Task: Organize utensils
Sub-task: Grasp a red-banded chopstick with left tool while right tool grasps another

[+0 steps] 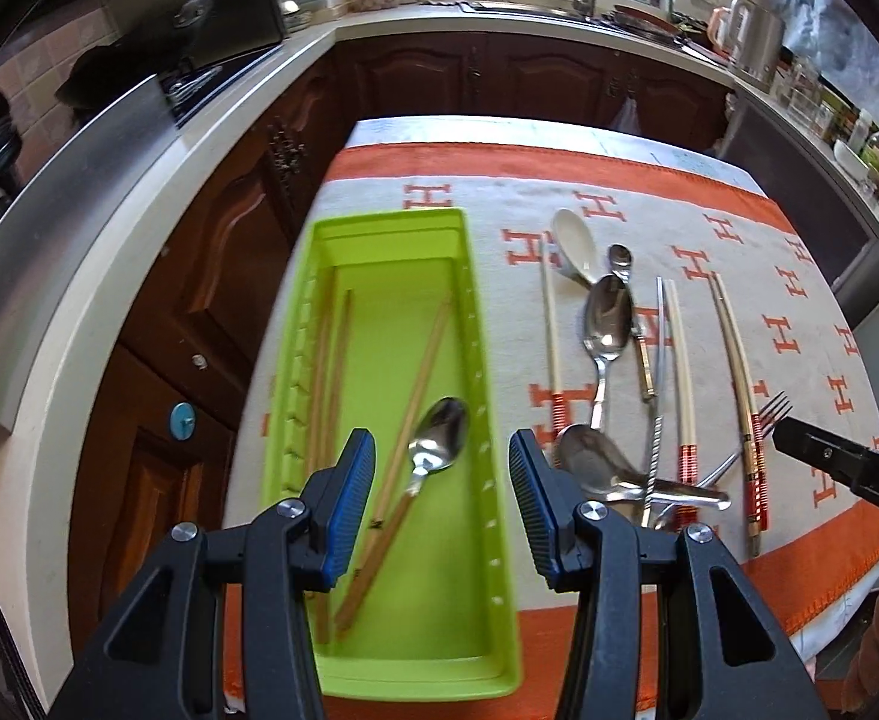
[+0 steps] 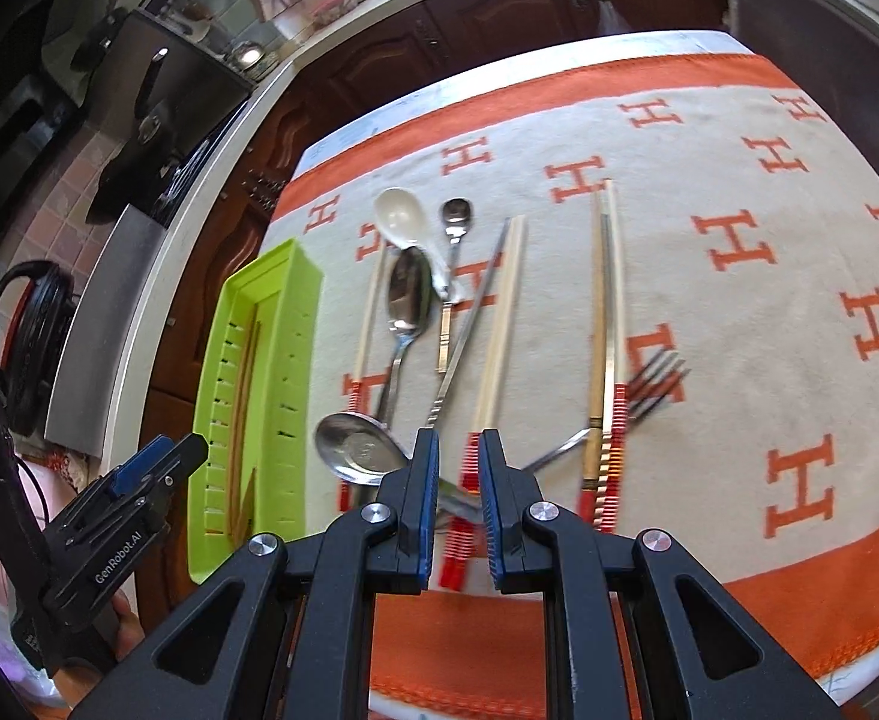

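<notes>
**Op:** Green plastic tray (image 1: 391,228) is my landmark. I hang the left gripper (image 1: 442,474) over its near half, jaws spread and empty, nothing between the pads.

**Obs:** What's already in the tray?

**Op:** Wooden chopsticks (image 1: 421,372) and one steel spoon (image 1: 439,435). They lie roughly lengthwise, because the tray is long and narrow. The spoon's bowl points to the tray's far end, its handle back toward me.

**Obs:** And the right gripper?

**Op:** The right gripper (image 2: 458,468) sits right of the tray over the loose pile on the cloth (image 2: 739,300). Its jaws stand close together with a narrow gap. A red-banded chopstick end (image 2: 462,516) shows through that gap, but I judge the pads aren't pressing on it.

**Obs:** How does that pile lie?

**Op:** Mostly parallel to the tray's long side: pale chopsticks (image 2: 499,324), a big spoon (image 2: 408,294), a ladle (image 2: 358,450) nearest me. The fork (image 2: 649,387) breaks the pattern, tines angled away from the tray. I'd guess it needs turning before it fits.
</notes>
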A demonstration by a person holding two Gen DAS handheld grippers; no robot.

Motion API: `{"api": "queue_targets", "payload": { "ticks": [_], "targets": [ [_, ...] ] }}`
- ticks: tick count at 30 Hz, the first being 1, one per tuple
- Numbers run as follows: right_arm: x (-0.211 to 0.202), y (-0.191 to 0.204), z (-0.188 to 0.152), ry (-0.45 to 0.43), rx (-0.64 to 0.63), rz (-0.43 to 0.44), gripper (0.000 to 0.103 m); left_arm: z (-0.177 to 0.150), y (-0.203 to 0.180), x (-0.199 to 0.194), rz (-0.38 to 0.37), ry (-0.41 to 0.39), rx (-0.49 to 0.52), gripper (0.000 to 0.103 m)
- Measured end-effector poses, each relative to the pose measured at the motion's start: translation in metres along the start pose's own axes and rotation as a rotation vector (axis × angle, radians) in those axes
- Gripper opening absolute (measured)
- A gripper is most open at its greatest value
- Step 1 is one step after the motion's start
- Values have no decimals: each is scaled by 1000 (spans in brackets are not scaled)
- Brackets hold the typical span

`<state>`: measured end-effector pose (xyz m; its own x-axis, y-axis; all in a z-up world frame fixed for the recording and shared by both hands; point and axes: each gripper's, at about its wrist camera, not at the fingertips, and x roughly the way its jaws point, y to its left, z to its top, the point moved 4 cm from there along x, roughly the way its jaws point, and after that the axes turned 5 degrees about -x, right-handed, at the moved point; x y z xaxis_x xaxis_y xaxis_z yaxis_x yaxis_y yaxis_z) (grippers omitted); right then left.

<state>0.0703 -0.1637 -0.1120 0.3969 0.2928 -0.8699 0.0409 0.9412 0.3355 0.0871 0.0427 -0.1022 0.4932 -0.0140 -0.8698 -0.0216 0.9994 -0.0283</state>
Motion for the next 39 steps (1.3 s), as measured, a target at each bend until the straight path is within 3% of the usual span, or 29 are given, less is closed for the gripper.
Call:
{"api": "queue_targets", "payload": {
  "ticks": [10,14,25,31,32,35,39],
  "targets": [
    [5,-80,12,-17,95,0,14,34,-54,44,-25,77,52,45],
    [11,-100,19,-18,116,14,14,46,-66,69,2,113,67,37],
    [27,-106,36,-25,77,35,14,54,-72,127,10,240,38,36],
    [36,-109,39,-18,84,35,14,51,-79,139,26,242,88,34],
    [38,-110,40,-17,86,33,14,51,-81,139,26,234,93,33],
    [44,-114,43,-10,97,24,14,51,-84,138,-24,232,97,12],
    [57,-121,48,27,124,48,14,48,-90,137,-25,209,123,3]
  ]
}}
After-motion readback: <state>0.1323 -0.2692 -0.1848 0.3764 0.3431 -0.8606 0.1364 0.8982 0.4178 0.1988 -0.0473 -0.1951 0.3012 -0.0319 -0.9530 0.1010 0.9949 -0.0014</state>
